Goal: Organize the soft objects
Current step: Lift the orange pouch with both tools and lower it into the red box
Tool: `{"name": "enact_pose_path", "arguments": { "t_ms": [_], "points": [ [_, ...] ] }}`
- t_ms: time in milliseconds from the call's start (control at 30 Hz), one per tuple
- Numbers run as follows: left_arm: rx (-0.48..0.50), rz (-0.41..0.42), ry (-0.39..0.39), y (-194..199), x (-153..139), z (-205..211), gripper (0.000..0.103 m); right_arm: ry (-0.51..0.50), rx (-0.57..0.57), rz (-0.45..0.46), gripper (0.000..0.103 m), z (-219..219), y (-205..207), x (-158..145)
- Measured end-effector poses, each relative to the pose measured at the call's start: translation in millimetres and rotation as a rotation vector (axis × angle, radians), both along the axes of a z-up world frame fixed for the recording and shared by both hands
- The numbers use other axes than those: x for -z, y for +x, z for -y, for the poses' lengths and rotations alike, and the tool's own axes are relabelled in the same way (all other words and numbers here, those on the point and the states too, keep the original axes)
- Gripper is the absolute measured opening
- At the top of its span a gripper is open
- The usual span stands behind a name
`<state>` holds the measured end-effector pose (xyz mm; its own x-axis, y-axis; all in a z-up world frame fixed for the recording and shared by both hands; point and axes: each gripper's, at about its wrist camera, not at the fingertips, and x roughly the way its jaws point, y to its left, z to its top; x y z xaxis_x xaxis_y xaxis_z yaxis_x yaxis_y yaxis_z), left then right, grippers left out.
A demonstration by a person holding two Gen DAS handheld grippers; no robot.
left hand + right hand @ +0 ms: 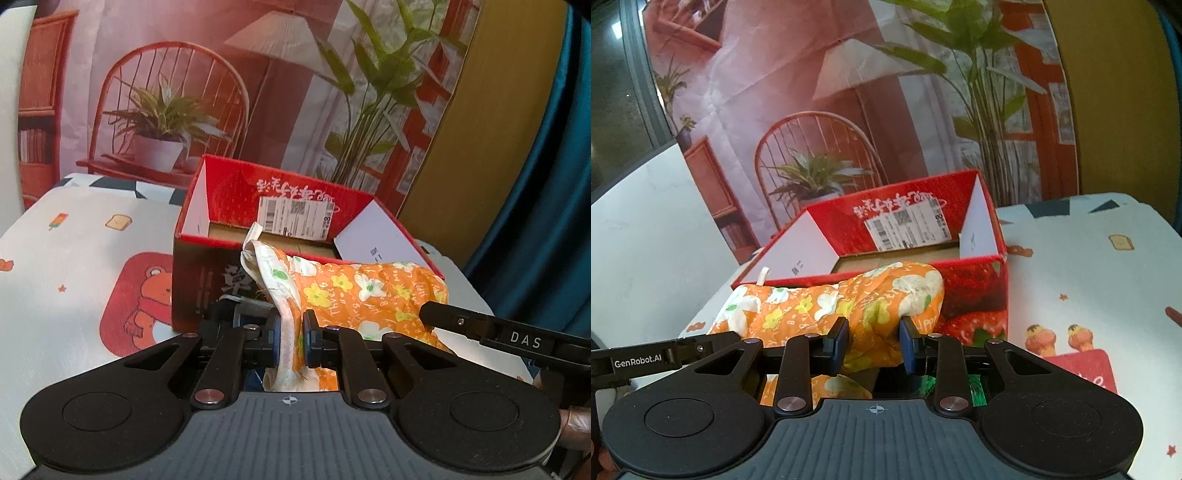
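Left wrist view
Your left gripper (291, 341): pinched tight on the white-lined edge of the orange floral cloth (354, 295), just in front of the red box (236, 240).
Cloth: it rises from your fingers and stretches across the box's near wall, its top edge level with the box rim; a white loop sticks up at its upper corner.
Right gripper (480, 328): only a black arm marked DAS shows, reaching in against the cloth's far end, beside the box's near corner.
Red box: open-topped, brown floor bare, shipping label on the inner back wall, resting on the cartoon-print tablecloth (74, 266).

Right wrist view
Your right gripper (873, 349): fingers closed around a bunched fold of the orange floral cloth (827, 310), in front of the red box (975, 295).
Cloth: held up against the box's near wall, its bulging end overlapping the front rim.
Left gripper (661, 356): a black arm marked GenRobot.AI shows, left of the box; its fingertips are out of sight.
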<state>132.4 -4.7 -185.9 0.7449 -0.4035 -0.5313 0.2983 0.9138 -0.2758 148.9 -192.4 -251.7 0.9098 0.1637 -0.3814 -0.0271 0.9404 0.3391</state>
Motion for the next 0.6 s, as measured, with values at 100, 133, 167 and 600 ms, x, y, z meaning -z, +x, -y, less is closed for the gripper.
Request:
{"name": "enact_pose_path", "arguments": {
  "t_ms": [100, 133, 167, 600],
  "points": [
    [0.0, 0.012, -0.001, -1, -3, 0, 0.013, -0.013, -0.006, 0.016, 0.027, -2, -2, -6],
    [0.001, 0.017, -0.001, 0, -5, -1, 0.013, -0.018, -0.007, 0.022, 0.027, -2, -2, -8],
    [0.002, 0.023, -0.001, 1, -6, -1, 0.013, -0.021, -0.009, 0.026, 0.027, -3, -2, -9],
    [0.005, 0.159, 0.005, 37, -48, -1, 0.012, -0.048, -0.058, 0.093, 0.026, 0, 27, -51]
  ]
}}
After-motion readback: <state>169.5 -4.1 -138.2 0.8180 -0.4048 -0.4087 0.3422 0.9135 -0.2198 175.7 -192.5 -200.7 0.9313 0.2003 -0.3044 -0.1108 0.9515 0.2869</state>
